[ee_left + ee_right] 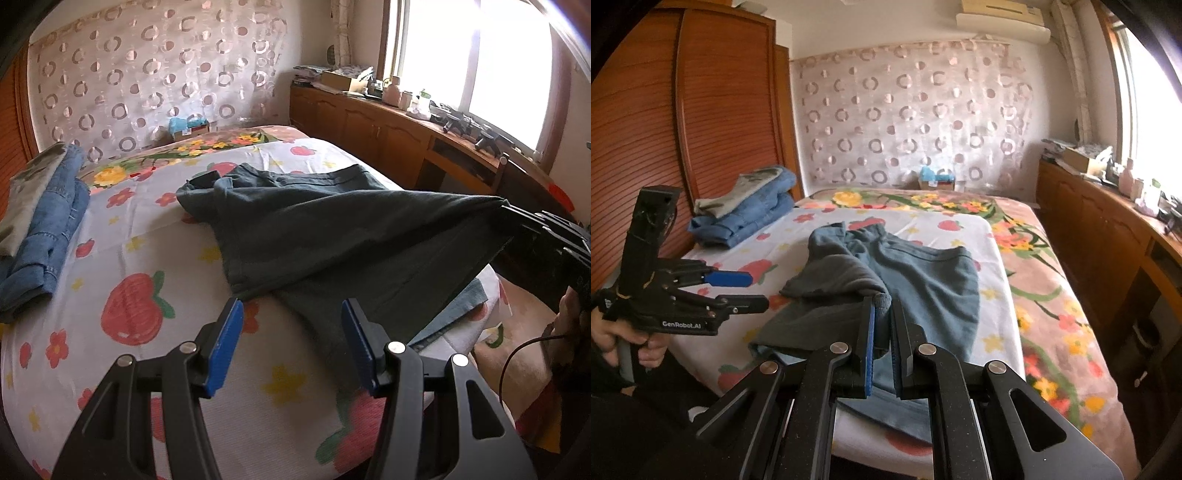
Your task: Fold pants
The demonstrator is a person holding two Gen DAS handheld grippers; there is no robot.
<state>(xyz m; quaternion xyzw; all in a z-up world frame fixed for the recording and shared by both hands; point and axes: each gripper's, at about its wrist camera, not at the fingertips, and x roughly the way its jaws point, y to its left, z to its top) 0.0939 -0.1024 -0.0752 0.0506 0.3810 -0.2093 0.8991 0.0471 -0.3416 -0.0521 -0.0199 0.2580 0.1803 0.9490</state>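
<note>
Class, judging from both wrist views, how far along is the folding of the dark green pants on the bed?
Done: folded jeans already sit stacked at the bed's far corner. In hand: the right gripper is shut on a hem of the dark green pants, lifting that leg over; the left gripper is open, holding nothing. Left: laying the leg flat and finishing the folds.

Right gripper (882,314) clamped on pants (923,280) hem — left gripper (746,291) empty.
</note>
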